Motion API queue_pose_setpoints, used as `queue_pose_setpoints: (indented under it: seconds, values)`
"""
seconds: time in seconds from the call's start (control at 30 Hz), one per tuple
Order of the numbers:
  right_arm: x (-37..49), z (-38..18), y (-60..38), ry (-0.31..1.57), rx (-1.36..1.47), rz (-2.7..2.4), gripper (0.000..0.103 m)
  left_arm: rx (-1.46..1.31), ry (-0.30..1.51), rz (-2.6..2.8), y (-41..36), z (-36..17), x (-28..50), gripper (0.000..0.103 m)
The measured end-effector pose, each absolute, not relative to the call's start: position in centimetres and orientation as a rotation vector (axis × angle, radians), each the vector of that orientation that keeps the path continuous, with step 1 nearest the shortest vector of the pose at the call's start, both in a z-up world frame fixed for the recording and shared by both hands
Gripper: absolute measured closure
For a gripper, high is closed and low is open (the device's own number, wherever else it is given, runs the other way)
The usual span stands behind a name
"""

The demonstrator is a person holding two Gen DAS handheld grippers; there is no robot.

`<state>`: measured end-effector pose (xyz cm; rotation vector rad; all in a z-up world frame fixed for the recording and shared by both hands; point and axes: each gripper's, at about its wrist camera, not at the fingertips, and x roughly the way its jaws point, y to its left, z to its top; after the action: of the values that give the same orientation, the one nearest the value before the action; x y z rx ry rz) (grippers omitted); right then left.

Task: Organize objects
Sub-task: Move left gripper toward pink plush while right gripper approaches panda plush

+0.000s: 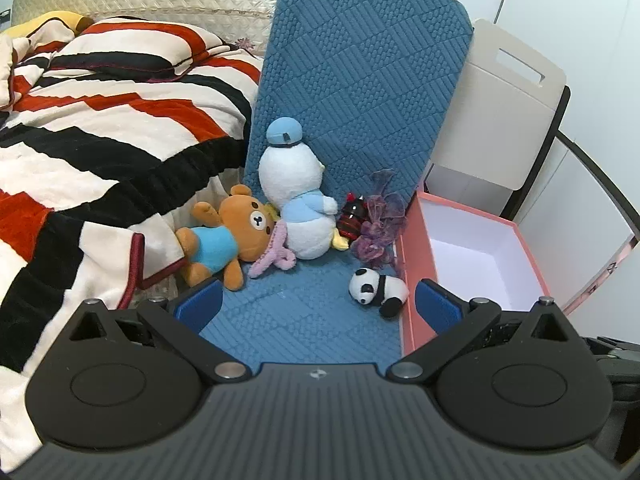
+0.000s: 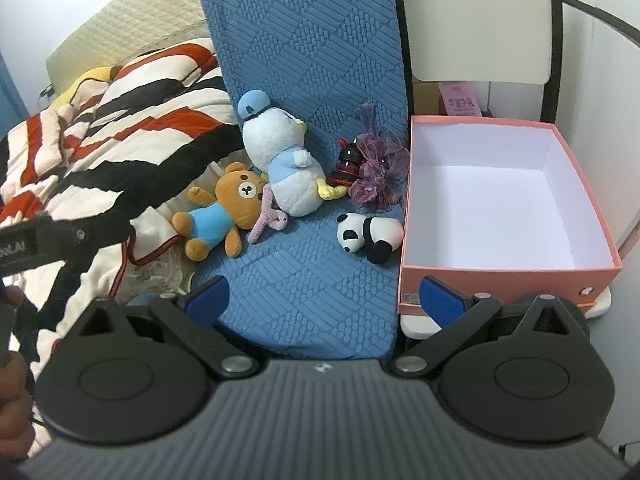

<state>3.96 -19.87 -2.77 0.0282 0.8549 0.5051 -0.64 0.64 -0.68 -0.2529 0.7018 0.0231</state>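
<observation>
Several toys lie on a blue quilted cushion point(image 1: 304, 320) point(image 2: 304, 280): a brown bear in a blue shirt point(image 1: 228, 236) point(image 2: 220, 212), a white duck plush with a blue cap point(image 1: 296, 200) point(image 2: 280, 160), a pink plush scrap point(image 1: 272, 256) point(image 2: 268, 220), a red-black figure point(image 1: 352, 220) point(image 2: 348, 166), a purple mesh bow point(image 1: 380, 228) point(image 2: 378, 176) and a small panda point(image 1: 378, 290) point(image 2: 368, 234). An open, empty pink box point(image 1: 416, 280) point(image 2: 500, 276) stands to their right. My left gripper point(image 1: 318, 304) and right gripper point(image 2: 324, 298) are open and empty, short of the toys.
A bed with a red, black and cream striped blanket point(image 1: 100, 120) point(image 2: 100, 140) lies to the left. The blue cushion's upright part point(image 1: 360, 80) point(image 2: 308, 40) backs the toys. A beige panel point(image 1: 500, 120) point(image 2: 476, 20) and a white wall stand behind the box.
</observation>
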Motion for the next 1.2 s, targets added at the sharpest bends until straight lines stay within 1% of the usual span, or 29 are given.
queue_pose_setpoints:
  seconds: [0.5, 0.8, 1.2]
  values:
    - [2.6, -4.0, -17.0, 0.887, 0.047, 0.399, 0.000, -0.246, 0.739, -0.086, 4.9, -2.4, 1.3, 0.000]
    - [1.5, -3.9, -15.9, 0.901, 0.040, 0.375, 0.000, -0.241, 0.745, -0.126, 4.9, -2.1, 2.5, 0.000]
    - [1.9, -3.6, -17.5, 0.892, 0.034, 0.370, 0.000, -0.250, 0.735, -0.134, 2.7, -2.4, 2.8, 0.000]
